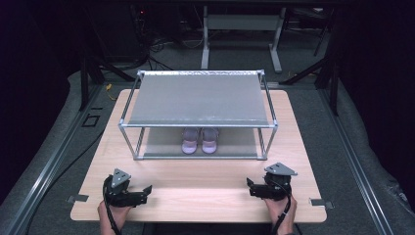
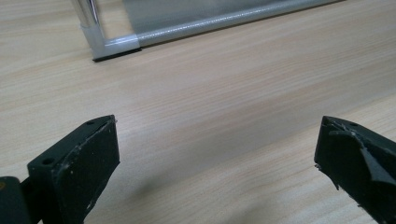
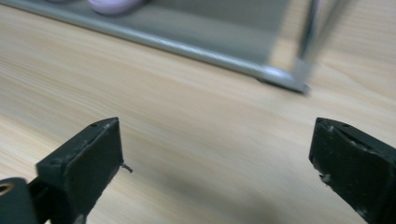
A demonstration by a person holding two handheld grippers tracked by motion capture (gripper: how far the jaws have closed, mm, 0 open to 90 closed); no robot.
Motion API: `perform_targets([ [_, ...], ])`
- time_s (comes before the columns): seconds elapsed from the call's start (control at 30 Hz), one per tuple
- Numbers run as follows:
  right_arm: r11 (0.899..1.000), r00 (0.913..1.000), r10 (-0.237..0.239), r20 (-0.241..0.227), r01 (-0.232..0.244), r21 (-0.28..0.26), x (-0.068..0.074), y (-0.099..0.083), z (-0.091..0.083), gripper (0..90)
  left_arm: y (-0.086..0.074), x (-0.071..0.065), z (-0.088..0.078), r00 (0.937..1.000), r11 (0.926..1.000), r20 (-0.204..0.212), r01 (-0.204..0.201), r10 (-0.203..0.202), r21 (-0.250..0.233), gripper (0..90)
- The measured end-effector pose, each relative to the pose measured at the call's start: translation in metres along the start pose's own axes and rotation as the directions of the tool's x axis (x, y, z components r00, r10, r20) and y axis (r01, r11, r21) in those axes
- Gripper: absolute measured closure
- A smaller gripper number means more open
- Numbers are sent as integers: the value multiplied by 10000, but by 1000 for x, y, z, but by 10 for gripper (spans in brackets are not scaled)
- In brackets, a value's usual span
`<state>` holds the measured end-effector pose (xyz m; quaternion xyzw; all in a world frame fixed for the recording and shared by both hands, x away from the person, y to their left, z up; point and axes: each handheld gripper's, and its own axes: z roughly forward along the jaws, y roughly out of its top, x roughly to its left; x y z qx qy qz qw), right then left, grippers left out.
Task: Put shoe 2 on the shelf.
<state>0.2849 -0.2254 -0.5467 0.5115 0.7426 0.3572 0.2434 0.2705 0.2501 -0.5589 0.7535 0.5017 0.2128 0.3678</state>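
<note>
A two-tier metal rack (image 1: 198, 99) with grey shelves stands in the middle of the wooden table (image 1: 195, 181). On its lower shelf sits a pair of lilac shoes (image 1: 199, 140), toes toward the front; one toe (image 3: 114, 4) peeks in at the top of the right gripper view. My left gripper (image 1: 146, 191) rests near the front left of the table, open and holding nothing, its jaws wide apart in the left gripper view (image 2: 215, 158). My right gripper (image 1: 250, 186) lies at the front right, also open and holding nothing (image 3: 215, 158).
The rack's front left foot (image 2: 112, 46) and front right foot (image 3: 292, 81) stand on the table ahead of the grippers. A strip of bare wood runs between grippers and rack. Metal brackets (image 1: 77, 199) sit at the table's front corners. Dark floor, cables and a stand lie beyond.
</note>
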Motion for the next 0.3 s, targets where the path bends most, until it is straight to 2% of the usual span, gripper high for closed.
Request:
perform_targets([
  [0.07, 9999, 9995, 97, 287, -99, 40, -9, -9, -3, 18, -1, 0, 2, 10000, 10000, 21, -39, 39, 77, 1],
  [0.1, 9997, 9997, 237, -59, -237, -24, -14, -13, -3, 8, -1, 0, 2, 10000, 9999, 28, -43, 42, 100, 1],
  [0.17, 9992, 9977, 390, 547, -396, 100, -22, -18, -7, 2, 0, 0, 4, 10000, 9999, 17, -81, 81, 146, 1],
  [0.2, 9985, 9971, 525, 543, -531, 102, -26, -20, -8, 0, 0, 0, 4, 10000, 9999, 21, -79, 78, 148, 1],
  [0.23, 9980, 9976, 634, 284, -635, 20, -31, -22, -9, 0, 1, 0, 4, 10000, 9998, 7, -73, 73, 161, 1],
  [0.27, 9966, 9955, 822, 477, -820, -47, -34, -24, -10, 0, 1, 0, 5, 10000, 9998, -6, -93, 93, 172, 1],
  [0.3, 9960, 9952, 887, 405, -890, 57, -38, -25, -12, 0, 1, 0, 5, 10000, 9998, -6, -93, 93, 172, 1],
])
